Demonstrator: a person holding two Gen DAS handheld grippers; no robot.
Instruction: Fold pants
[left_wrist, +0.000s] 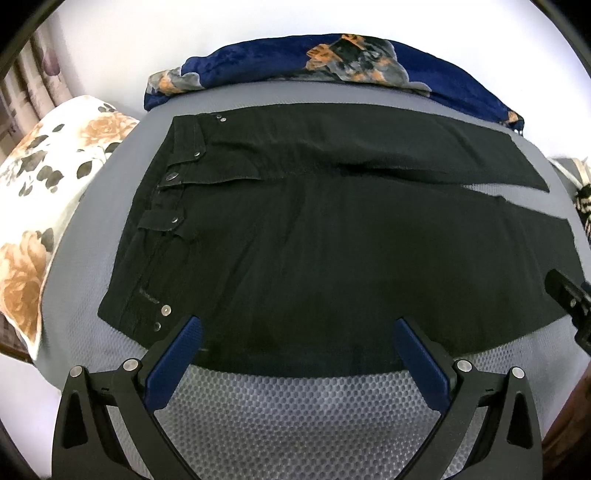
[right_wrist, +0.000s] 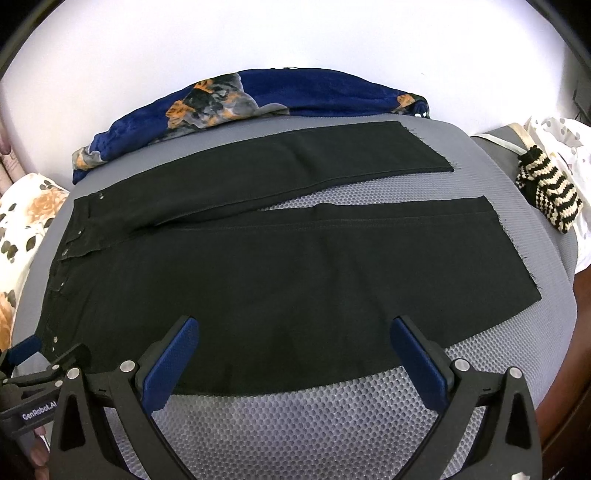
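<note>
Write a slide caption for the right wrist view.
Open right gripper poised over the near edge of black pants laid flat on a grey mesh mattress, legs apart, unfolded.

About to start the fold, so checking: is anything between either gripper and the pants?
Nothing visible. The left gripper and right gripper both hang open at the near edge of the pants, only bare mattress beneath.

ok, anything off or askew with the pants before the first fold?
Mostly fine: the black pants lie flat on the grey mesh mat, both grippers open and empty at the near edge. Two oddities: the legs splay apart toward the cuffs, showing a wedge of mat, and the cuff hems are frayed with loose threads.
</note>
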